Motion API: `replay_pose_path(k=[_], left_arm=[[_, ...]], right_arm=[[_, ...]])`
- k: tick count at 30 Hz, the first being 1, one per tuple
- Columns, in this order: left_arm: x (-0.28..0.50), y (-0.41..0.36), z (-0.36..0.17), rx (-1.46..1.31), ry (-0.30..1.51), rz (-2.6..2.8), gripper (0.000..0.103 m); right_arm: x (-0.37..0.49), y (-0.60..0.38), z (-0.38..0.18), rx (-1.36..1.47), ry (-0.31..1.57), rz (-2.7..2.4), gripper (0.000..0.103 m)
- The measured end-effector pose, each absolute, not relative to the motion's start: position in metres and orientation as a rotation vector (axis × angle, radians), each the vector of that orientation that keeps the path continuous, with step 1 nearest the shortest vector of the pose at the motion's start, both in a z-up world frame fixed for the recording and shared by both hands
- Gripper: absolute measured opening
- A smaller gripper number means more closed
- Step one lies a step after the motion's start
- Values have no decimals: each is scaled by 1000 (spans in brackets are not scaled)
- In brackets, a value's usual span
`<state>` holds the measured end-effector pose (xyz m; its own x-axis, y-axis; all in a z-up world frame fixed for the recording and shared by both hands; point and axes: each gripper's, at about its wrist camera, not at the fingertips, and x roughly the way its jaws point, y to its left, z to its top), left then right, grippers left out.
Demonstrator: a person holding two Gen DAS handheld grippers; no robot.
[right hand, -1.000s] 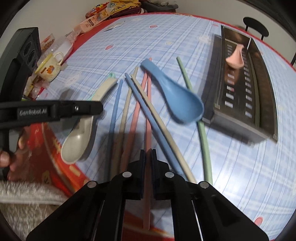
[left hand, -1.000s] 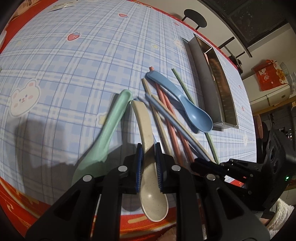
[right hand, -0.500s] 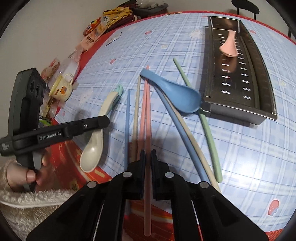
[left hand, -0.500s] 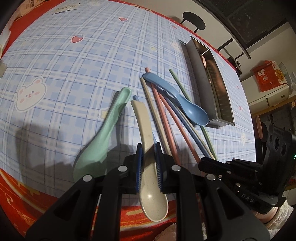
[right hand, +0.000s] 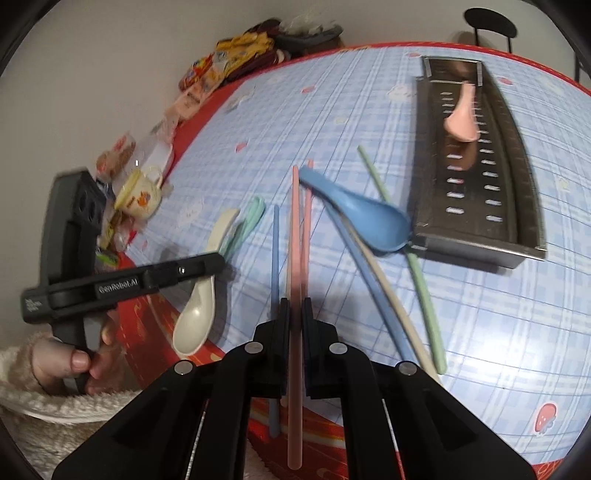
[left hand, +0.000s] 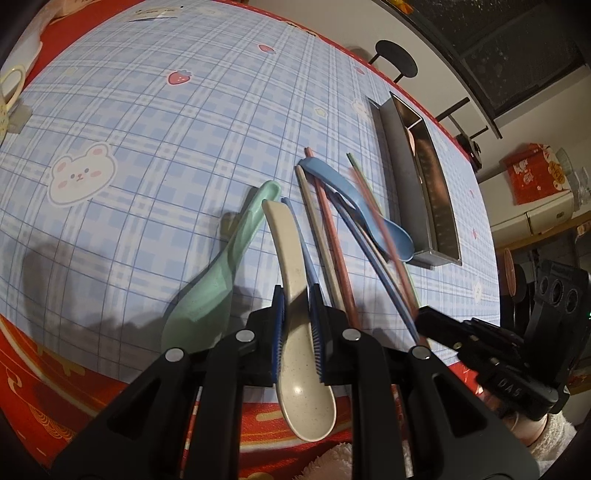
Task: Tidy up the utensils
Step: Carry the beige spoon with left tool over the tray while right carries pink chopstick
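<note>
My left gripper (left hand: pixel 298 306) is shut on the beige spoon (left hand: pixel 295 280), held above the table's near edge; it also shows in the right wrist view (right hand: pixel 197 302). My right gripper (right hand: pixel 294 314) is shut on a pink chopstick (right hand: pixel 294 258), lifted off the cloth. A green spoon (left hand: pixel 218 269), a blue spoon (right hand: pixel 362 214), and blue (right hand: pixel 275 251), beige (right hand: pixel 388 291), pink (left hand: pixel 334 236) and green (right hand: pixel 417 266) chopsticks lie on the plaid cloth. The metal tray (right hand: pixel 517 192) at the right holds a pink spoon (right hand: pixel 461 118).
A yellow cartoon mug (right hand: pixel 138 197) and snack packets (right hand: pixel 221 62) stand along the table's far left edge. A red cloth border (left hand: pixel 55 373) runs along the near edge. A black chair (right hand: pixel 487 22) stands behind the table.
My right gripper has risen and drawn back with the pink chopstick, lifting it off the pile. My left gripper has risen slightly with the beige spoon.
</note>
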<state>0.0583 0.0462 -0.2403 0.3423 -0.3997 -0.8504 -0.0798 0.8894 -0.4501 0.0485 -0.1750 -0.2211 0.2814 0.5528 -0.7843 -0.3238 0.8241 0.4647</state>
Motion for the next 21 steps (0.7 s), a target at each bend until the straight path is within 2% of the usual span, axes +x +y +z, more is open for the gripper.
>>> replay_pose_path(k=[11,21], left_arm=[[86,25,-211,-441,1211,-297,17],[151,-44,-185,-345,1194,-433,17]], right_arm=[[67,-232,-202,390,1059,425,6],[102,-274,-202,472,1034,277,6]])
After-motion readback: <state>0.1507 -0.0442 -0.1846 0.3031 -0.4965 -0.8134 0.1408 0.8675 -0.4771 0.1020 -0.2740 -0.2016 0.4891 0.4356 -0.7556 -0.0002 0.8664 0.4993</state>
